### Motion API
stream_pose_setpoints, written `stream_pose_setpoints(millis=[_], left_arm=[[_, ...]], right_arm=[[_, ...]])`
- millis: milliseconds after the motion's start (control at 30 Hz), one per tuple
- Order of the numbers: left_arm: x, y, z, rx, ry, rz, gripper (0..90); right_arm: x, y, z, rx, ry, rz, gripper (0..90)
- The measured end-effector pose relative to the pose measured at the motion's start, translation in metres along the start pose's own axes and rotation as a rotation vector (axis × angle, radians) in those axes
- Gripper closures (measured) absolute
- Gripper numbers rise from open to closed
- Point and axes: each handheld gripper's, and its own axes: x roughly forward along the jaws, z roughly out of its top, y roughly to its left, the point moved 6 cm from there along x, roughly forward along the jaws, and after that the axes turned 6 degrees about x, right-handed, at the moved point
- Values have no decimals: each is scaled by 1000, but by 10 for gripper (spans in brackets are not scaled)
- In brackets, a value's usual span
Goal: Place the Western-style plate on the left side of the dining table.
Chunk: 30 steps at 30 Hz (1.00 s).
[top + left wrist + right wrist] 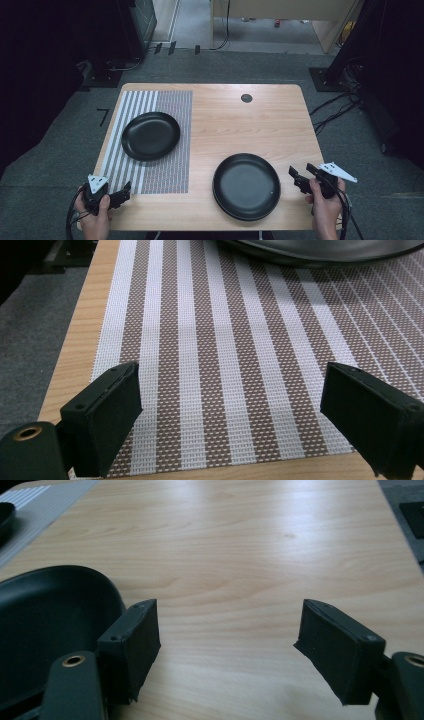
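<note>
A black plate lies on a striped placemat on the left of the wooden table. A larger black plate sits on bare wood at the front right. My left gripper hovers at the placemat's near left corner, open and empty. In the left gripper view its jaws stand wide over the placemat, with the plate's rim ahead. My right gripper is open just right of the larger plate. The right gripper view has that plate beside the left jaw of the gripper.
A round cable hole marks the table's far side. Bare wood stretches ahead of the right gripper. Cables run over the carpet to the right. Dark equipment stands beyond the far left corner.
</note>
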Motion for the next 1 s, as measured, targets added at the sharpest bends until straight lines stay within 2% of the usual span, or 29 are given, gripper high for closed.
stream_pose_setpoints(millis=[200,400,533,667,733,1000], left_arm=[[1,1,-1,9,8,10,91],[2,0,-3,12,19,10,91],[4,0,-4,21,29,16,92],[6,0,-6,20,38,13,90],[6,0,-6,22,37,13,89],[7,1,-6,7,38,-1,83]], right_arm=[[-10,-22,-11,-3,11,-56,242],[-17,-35,-19,-2,25,-84,242],[-20,-46,-28,-17,59,-149,242],[-19,-50,-34,-20,93,-182,241],[-18,-50,-38,-18,104,-183,235],[-15,-45,-42,-79,114,-229,221]])
